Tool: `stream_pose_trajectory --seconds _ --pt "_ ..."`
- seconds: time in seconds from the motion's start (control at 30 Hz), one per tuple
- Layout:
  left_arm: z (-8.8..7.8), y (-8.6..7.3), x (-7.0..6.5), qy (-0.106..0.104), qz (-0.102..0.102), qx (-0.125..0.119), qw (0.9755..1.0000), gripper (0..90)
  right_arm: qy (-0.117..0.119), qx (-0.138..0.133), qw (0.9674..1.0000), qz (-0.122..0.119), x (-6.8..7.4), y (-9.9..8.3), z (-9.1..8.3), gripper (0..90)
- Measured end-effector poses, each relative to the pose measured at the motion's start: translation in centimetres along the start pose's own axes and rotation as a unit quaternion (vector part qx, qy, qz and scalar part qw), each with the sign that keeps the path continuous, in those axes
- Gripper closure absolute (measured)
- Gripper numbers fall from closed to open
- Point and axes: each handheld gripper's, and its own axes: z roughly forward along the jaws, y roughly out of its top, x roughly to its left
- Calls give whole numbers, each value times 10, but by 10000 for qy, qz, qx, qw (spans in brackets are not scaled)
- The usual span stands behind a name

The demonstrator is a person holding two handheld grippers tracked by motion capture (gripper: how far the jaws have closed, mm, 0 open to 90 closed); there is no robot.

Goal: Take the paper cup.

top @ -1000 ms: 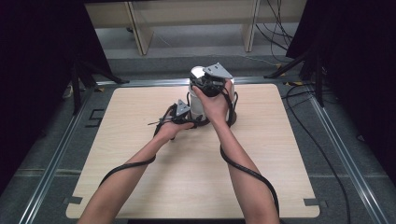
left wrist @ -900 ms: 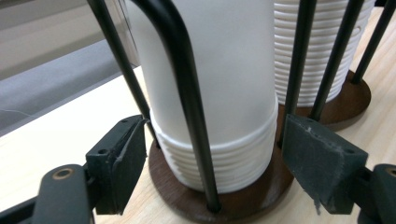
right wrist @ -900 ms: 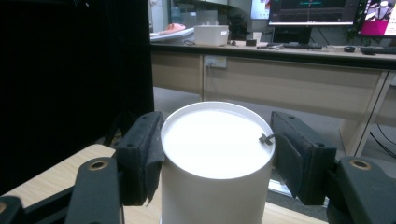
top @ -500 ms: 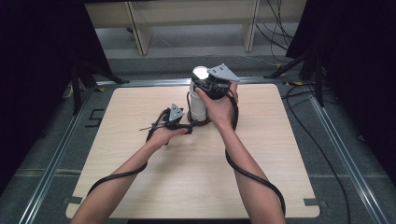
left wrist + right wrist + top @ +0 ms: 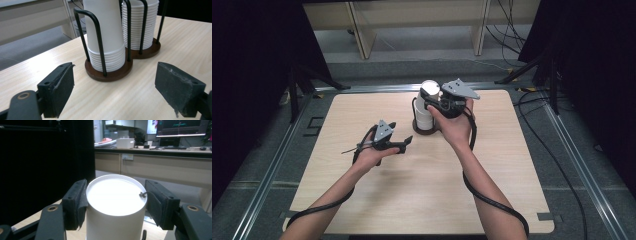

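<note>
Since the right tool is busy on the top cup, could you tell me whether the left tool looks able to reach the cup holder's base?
Probably yes: the left tool is open, and bare table lies between it and the base.

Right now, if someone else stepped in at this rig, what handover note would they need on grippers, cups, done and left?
Right gripper: shut on the top cup of the inverted white stack, pads on both sides near its closed end.
Left gripper: nothing between its pads; jaws have just been opening, drawn back from the cup holder over bare table.
Things: the wire holder with two wooden bases stands at the table's far middle, one cup stack in each bay.
Done: top cup gripped.
Left: probably lift that cup clear of the stack and set it down; left gripper may need to steady the holder.
</note>
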Motion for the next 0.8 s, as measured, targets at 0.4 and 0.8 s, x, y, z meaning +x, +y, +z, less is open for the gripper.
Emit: stream_pose_trajectory --seconds 0.4,0.8 --pt "-35 -19 -19 -27 240 135 9996 152 285 246 9990 241 6 -21 -29 372" --pt "-44 -26 -40 -31 209 -125 9997 145 403 457 9977 305 14 -54 -50 372"
